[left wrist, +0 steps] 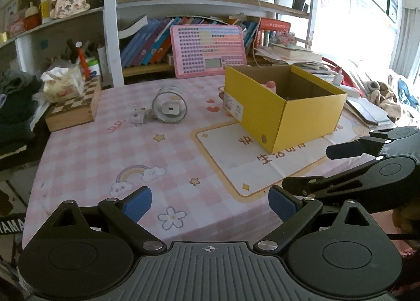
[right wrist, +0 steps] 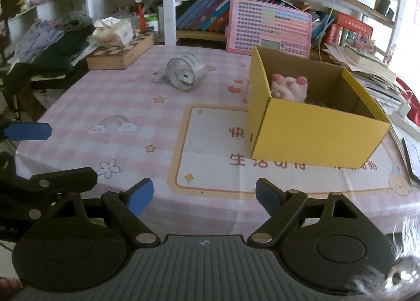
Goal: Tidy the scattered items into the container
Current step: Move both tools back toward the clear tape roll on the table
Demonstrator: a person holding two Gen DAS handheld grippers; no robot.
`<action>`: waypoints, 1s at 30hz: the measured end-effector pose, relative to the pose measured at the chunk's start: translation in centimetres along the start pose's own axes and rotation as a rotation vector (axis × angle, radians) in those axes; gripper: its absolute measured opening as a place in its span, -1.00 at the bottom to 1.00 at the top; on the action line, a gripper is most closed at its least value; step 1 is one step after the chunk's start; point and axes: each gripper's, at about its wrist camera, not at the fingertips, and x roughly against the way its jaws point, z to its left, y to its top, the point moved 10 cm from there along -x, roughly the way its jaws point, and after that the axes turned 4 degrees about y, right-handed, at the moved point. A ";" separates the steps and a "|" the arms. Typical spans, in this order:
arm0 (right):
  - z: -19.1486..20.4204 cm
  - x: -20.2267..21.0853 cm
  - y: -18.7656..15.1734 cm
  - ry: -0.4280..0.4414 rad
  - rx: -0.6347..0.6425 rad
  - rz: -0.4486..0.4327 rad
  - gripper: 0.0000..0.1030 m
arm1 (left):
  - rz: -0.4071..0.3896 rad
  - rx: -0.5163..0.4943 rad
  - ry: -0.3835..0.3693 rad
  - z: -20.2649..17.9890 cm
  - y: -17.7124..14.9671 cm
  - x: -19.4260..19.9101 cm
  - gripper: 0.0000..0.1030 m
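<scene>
While both the left gripper (left wrist: 210, 205) and right gripper (right wrist: 204, 197) hover spread and empty, a clear tape roll (left wrist: 169, 107) lies left of the yellow cardboard box (left wrist: 282, 114); reaching it is probably next.

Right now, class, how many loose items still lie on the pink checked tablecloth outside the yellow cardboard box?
2: a clear plastic tape roll on its side left of the yellow cardboard box, and a small white trinket just left of the roll. Others may be hidden behind the box.
</scene>
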 end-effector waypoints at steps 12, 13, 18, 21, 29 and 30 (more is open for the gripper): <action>0.5 -3.8 3.9 0.077 0.086 -0.008 0.64 | 0.001 0.063 0.087 2.6 1.9 -2.6 0.89; 0.5 -4.1 4.6 0.081 0.100 -0.015 0.64 | -0.004 0.070 0.095 2.8 2.3 -2.9 0.89; -0.1 -6.0 7.4 0.097 0.155 -0.043 0.62 | -0.022 0.103 0.137 3.9 4.1 -4.8 0.89; -0.7 -7.0 8.9 0.102 0.183 -0.060 0.61 | -0.028 0.123 0.153 4.4 4.9 -6.0 0.89; -2.4 -8.7 12.7 0.116 0.207 -0.132 0.59 | -0.021 0.189 0.213 5.8 6.8 -8.2 0.89; -2.7 -8.9 13.1 0.121 0.204 -0.135 0.59 | -0.016 0.188 0.217 5.7 6.9 -8.5 0.89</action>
